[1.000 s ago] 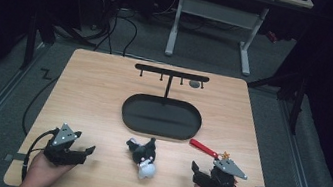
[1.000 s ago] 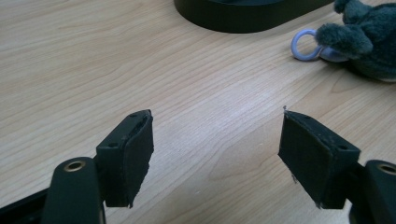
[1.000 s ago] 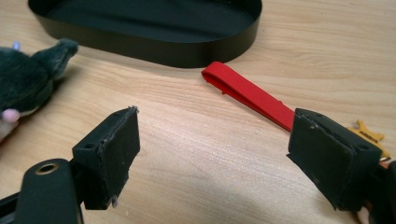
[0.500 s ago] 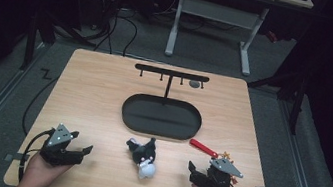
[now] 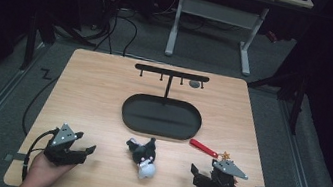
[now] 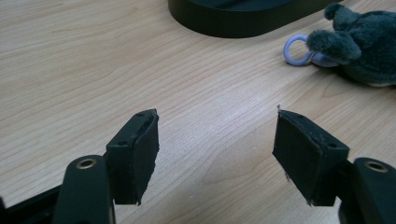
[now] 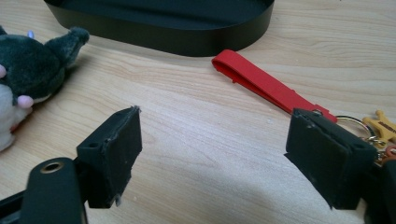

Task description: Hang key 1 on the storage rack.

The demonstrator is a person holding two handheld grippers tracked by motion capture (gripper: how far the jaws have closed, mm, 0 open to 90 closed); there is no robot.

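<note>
A fuzzy plush toy (image 5: 143,154) lies on the smooth, matt wood-grain table (image 5: 94,92) beside a matt black tray (image 5: 161,116).

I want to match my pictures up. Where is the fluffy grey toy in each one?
High view: the plush toy lies at the table's near middle, between both grippers.
Left gripper view: the plush toy is at the top right.
Right gripper view: the plush toy is at the left edge.
Shared landmark: the black oval tray, just beyond the toy.

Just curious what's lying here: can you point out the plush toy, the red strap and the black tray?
plush toy (image 5: 144,153): high view, its dark body.
red strap (image 7: 261,79): right gripper view, mid-strap.
black tray (image 5: 159,130): high view, its near rim.
</note>
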